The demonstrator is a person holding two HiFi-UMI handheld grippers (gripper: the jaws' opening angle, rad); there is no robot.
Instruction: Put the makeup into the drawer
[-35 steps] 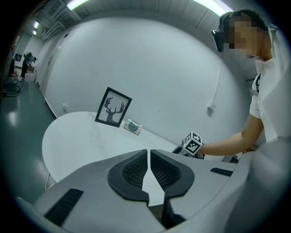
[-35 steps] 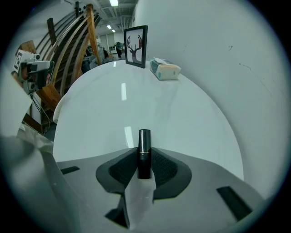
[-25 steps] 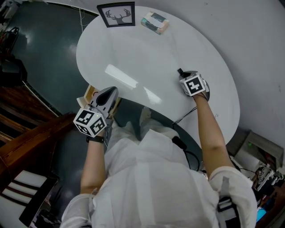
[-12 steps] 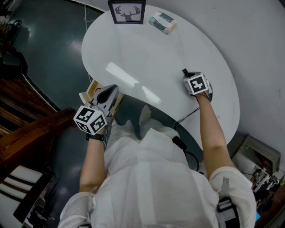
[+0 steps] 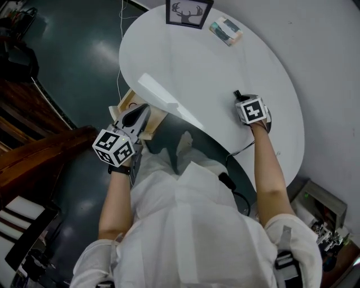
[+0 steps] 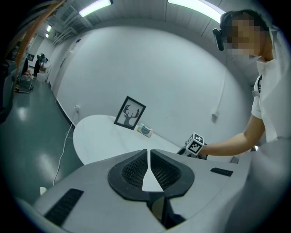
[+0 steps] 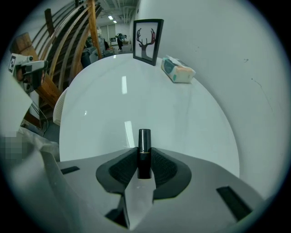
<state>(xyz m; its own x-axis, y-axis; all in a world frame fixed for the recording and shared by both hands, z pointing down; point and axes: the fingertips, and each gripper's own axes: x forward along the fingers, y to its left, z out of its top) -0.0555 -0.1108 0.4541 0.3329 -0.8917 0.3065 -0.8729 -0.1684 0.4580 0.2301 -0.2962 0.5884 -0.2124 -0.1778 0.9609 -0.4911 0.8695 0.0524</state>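
Observation:
A black lipstick tube (image 7: 144,148) stands upright between the pads of my right gripper (image 7: 144,158), which is shut on it just above the white oval table (image 5: 197,62). From the head view the tube (image 5: 237,94) sticks out past that gripper (image 5: 247,104) near the table's right side. My left gripper (image 5: 135,115) is at the wooden drawer (image 5: 130,103), which juts out from under the table's left edge. In the left gripper view the pads of the left gripper (image 6: 148,159) meet, and I see nothing between them.
A framed deer picture (image 5: 189,12) and a tissue pack (image 5: 226,31) stand at the table's far end. Dark wooden steps (image 5: 34,152) lie to the left on the floor. A cable (image 5: 239,149) hangs below the table's near edge, by my legs.
The drawer shows further out from under the table edge, with the left gripper drawn back along with it. The right gripper has shifted a little across the table, still holding the tube.

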